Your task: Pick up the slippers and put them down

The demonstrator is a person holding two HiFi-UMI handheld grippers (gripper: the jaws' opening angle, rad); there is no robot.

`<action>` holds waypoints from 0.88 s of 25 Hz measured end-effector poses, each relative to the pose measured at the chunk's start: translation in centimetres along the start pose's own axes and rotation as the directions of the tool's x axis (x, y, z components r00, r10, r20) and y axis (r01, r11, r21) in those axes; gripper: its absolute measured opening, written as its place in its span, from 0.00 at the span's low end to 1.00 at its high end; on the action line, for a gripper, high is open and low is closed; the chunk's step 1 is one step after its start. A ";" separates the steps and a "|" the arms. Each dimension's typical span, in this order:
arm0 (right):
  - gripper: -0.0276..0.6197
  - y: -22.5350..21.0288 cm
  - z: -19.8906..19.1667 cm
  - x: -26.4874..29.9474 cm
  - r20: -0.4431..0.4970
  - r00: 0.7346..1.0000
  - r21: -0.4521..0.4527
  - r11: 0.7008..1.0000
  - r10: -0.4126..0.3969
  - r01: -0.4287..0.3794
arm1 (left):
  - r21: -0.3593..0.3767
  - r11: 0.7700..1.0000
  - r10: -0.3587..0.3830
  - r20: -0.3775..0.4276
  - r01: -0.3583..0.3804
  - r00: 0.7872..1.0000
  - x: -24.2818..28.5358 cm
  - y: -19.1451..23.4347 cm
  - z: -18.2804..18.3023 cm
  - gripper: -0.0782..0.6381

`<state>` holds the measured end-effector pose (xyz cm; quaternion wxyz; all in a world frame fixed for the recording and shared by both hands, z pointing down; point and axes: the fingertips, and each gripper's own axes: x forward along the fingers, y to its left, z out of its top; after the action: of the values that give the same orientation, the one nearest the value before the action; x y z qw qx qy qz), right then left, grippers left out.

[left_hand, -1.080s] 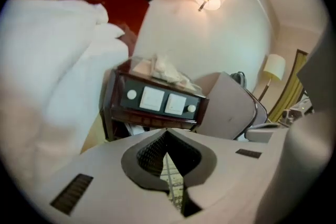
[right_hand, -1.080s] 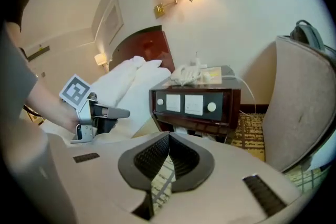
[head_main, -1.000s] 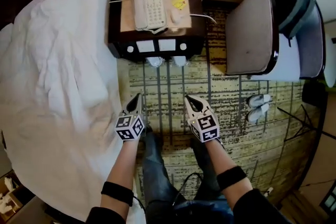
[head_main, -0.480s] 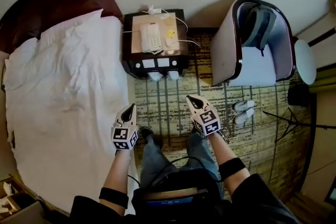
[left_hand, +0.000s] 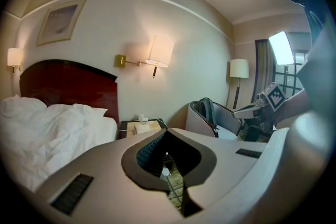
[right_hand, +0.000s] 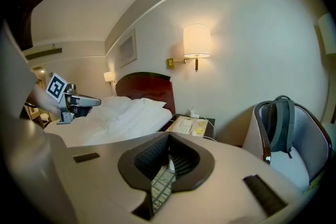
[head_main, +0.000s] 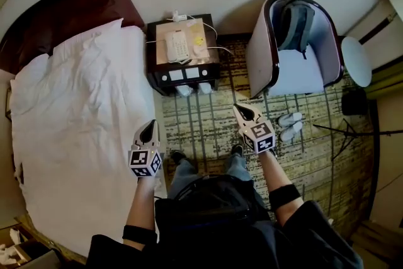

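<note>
The patterned carpet (head_main: pixel 208 129) carries a white slipper pair (head_main: pixel 289 119) beside the armchair (head_main: pixel 296 72), and a second slipper pair (head_main: pixel 186 91) against the nightstand (head_main: pixel 165 77).

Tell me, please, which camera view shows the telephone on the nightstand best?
The head view: it sees the telephone from above, whole and unobstructed. The right gripper view shows it at a low, slanted angle; the left gripper view shows only a small pale shape.

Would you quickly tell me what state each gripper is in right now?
Left gripper: closed, holding nothing.
Right gripper: closed, holding nothing.
</note>
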<state>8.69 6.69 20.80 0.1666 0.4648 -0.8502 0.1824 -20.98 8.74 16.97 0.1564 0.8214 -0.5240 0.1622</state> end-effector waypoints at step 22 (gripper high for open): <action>0.05 0.4 0.0 -1.7 0.024 0.999 0.034 0.999 -0.024 0.023 | 0.017 1.000 0.000 0.038 0.000 0.999 -2.0 -0.6 0.4 0.11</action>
<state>9.23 8.15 19.98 0.1505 0.4796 -0.8435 0.1894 -21.18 10.39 15.67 0.1395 0.8256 -0.5255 0.1511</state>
